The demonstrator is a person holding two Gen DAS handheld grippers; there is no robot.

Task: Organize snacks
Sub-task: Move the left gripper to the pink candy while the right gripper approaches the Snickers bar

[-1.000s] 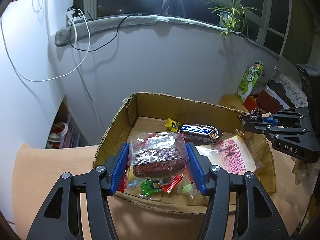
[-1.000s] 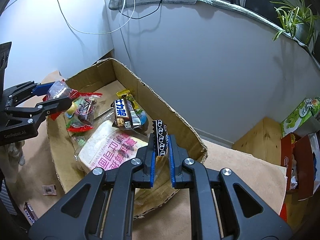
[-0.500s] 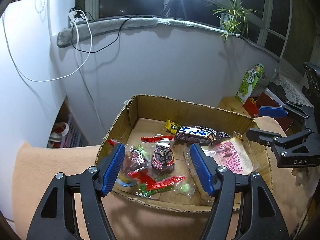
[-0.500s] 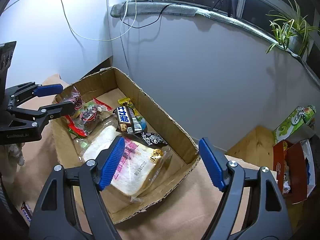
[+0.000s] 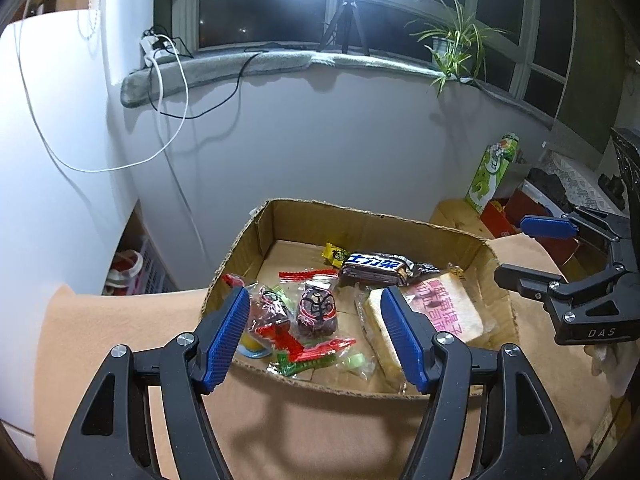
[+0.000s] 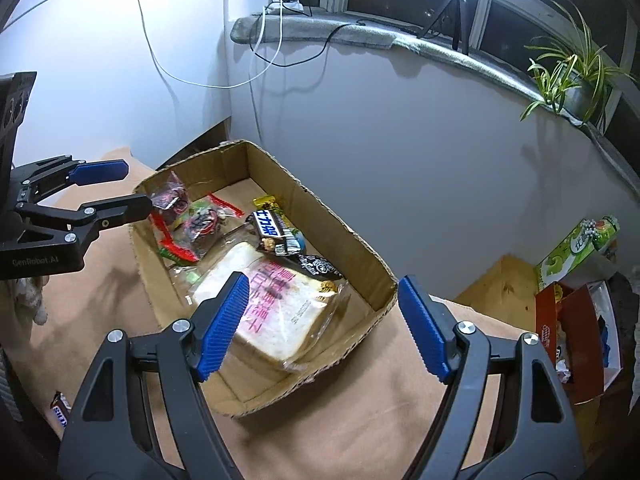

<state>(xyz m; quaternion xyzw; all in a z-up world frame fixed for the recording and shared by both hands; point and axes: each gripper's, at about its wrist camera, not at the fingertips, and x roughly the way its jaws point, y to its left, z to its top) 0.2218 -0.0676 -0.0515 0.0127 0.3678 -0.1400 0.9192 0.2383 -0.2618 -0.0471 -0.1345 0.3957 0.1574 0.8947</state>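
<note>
A shallow cardboard box (image 5: 404,226) is sitting on a counter (image 6: 360,420) covered in tan cloth, and all the snacks in view but one are lying inside it. The left gripper (image 5: 316,336) is hovering over the box's near left corner with its blue fingers (image 5: 226,336) spread apart and nothing between them; below them a clear bag of sweets (image 5: 308,312) is lying flat on the box floor. The right gripper (image 6: 320,324) is hanging over the box's near end, its fingers (image 6: 422,328) standing wide and empty, with a wrapped bread slice (image 6: 276,308) printed in pink resting under the left one. Beside the bread a dark chocolate bar (image 6: 272,230) is lying near the far wall, a yellow packet (image 6: 267,202) just beyond it, and a small black packet (image 6: 318,266) is leaning against the bread's edge. Another bar (image 6: 60,410) is lying off to the left below the counter edge. Around the box, a white wall is rising close behind; a grey-padded sill (image 5: 256,66) is carrying a power strip (image 5: 156,46) with cables hanging down, a tripod (image 5: 346,20) under a glaring lamp, and a potted plant (image 5: 452,46). To the right a green carton (image 6: 576,250) and a red box (image 6: 572,328) are standing on lower wooden furniture, well apart from the cardboard box.
</note>
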